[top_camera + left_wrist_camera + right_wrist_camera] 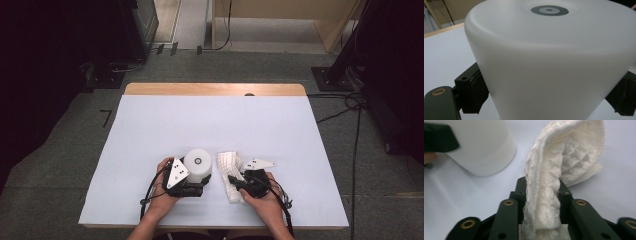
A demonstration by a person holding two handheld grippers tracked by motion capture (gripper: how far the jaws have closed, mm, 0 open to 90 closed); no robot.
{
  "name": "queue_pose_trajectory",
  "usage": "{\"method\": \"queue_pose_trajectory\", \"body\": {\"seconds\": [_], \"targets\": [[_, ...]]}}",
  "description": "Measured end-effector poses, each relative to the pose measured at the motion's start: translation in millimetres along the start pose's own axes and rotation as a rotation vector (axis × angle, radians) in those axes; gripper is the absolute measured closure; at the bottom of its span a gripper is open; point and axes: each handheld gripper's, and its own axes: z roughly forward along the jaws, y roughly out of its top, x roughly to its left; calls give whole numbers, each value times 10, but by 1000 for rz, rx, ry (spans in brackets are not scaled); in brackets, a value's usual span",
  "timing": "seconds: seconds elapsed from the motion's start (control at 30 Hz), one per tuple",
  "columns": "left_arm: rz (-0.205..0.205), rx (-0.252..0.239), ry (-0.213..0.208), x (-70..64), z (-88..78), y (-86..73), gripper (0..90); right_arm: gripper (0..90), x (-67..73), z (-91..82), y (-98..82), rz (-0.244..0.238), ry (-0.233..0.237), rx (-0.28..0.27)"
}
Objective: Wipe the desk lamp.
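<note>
A white matte tapered cylinder [197, 165] with a small grey ring in the middle of its top stands on the table near the front edge. My left gripper [199, 182] is shut on its lower side, and one black pad [471, 92] presses on each flank of the cylinder [549, 62]. To its right, my right gripper [233, 179] is shut on a folded white quilted cloth [229, 164]. In the right gripper view the cloth [564, 152] rises upright from between the jaws [542, 192] and curls over at its top, close to the cylinder [481, 147].
A white sheet [210, 120] covers the table, leaving a wooden strip [215, 89] bare along the far edge. Both hands rest near the front edge. Grey floor, cables [350, 105] and dark stands surround the table.
</note>
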Motion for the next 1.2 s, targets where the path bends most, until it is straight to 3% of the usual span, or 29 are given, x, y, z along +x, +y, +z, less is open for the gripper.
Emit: {"method": "queue_pose_trajectory", "body": {"seconds": [0.13, 0.2, 0.27, 0.3, 0.37, 0.43, 0.47, 0.57, 0.6, 0.63, 0.7, 0.8, 0.93, 1.03, 1.07, 1.2], "targets": [[-7, 11, 21, -23, -8, 9, 85, 501, -47, -31, 9, 54, 13, -11], [-35, 8, 56, -68, -18, 8, 79, 402, -71, -95, 28, 108, -6, -53], [-47, 9, 72, -89, -18, 17, 40, 376, -75, -98, 30, 120, -11, -56], [-59, 6, 103, -130, -27, 35, 0, 360, -65, -67, 24, 125, -25, -45], [-65, -5, 122, -158, -35, 43, 0, 354, -56, -39, 19, 121, -23, -34], [-62, -4, 161, -215, -32, 51, 0, 364, -22, 12, 9, 111, -39, -11], [-57, 27, 218, -256, 7, 41, 0, 395, 30, 27, 10, 80, -76, -13], [-90, 44, 246, -271, 41, 13, 0, 450, 68, 38, 6, 58, -107, -11], [-103, 60, 266, -284, 55, -7, 0, 536, 96, 41, 0, 45, -103, -9], [-103, 60, 266, -284, 55, -7, 7, 536, 96, 41, 0, 45, -103, -9], [-104, 56, 276, -295, 50, -10, 18, 671, 107, 41, -4, 31, -96, -4], [-116, 43, 253, -282, 33, -3, 78, 740, 90, 19, -13, 47, -21, -31], [-122, 41, 224, -206, 5, 8, 84, 746, 143, -30, 7, 23, 15, -85], [-133, -37, 134, -124, -98, 61, 86, 746, 237, -71, 41, -22, 3, -127], [-126, -75, 79, -94, -160, 122, 86, 746, 270, -79, 52, -33, -8, -136], [-94, -74, 42, -105, -169, 156, 86, 747, 326, -91, 71, -35, 14, -152]]}}
